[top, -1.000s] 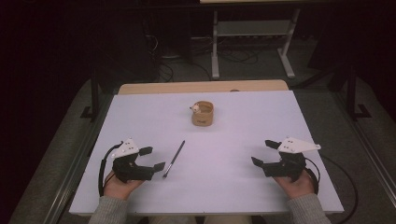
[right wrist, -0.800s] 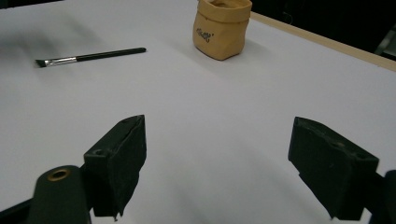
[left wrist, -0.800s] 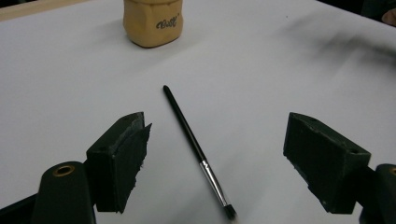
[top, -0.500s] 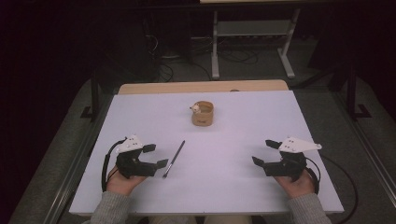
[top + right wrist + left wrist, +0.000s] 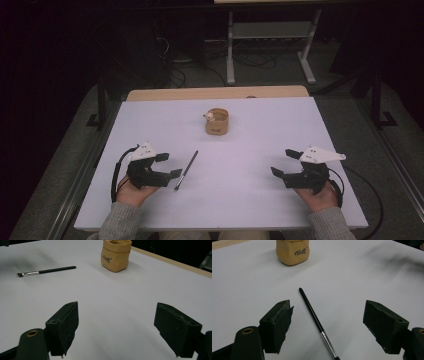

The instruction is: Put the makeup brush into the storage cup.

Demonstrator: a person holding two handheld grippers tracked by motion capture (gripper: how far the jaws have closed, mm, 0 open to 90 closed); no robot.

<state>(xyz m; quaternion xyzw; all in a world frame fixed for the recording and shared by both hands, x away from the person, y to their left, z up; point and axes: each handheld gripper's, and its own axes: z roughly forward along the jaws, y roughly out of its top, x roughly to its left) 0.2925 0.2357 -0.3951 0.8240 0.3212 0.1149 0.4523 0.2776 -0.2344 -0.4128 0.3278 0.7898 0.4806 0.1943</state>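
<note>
- Between your left gripper's (image 5: pixel 327 327) wide-open fingers (image 5: pixel 278 325), the brush (image 5: pixel 315 320) lies flat on the white surface (image 5: pixel 250 200), touching neither finger.
- Your right gripper (image 5: pixel 286 165) also gapes wide, holding nothing, well apart from the brush.

We're looking at a lab/test setup, not a home: plain white table (image 5: pixel 260 200) w/ wooden far edge, dark room, metal stand legs (image 5: pixel 270 50) & loose cables on the floor (image 5: pixel 200 75) behind, plus a person w/ a cabled hand-held gripper (image 5: pixel 169 165) in each hand.
</note>
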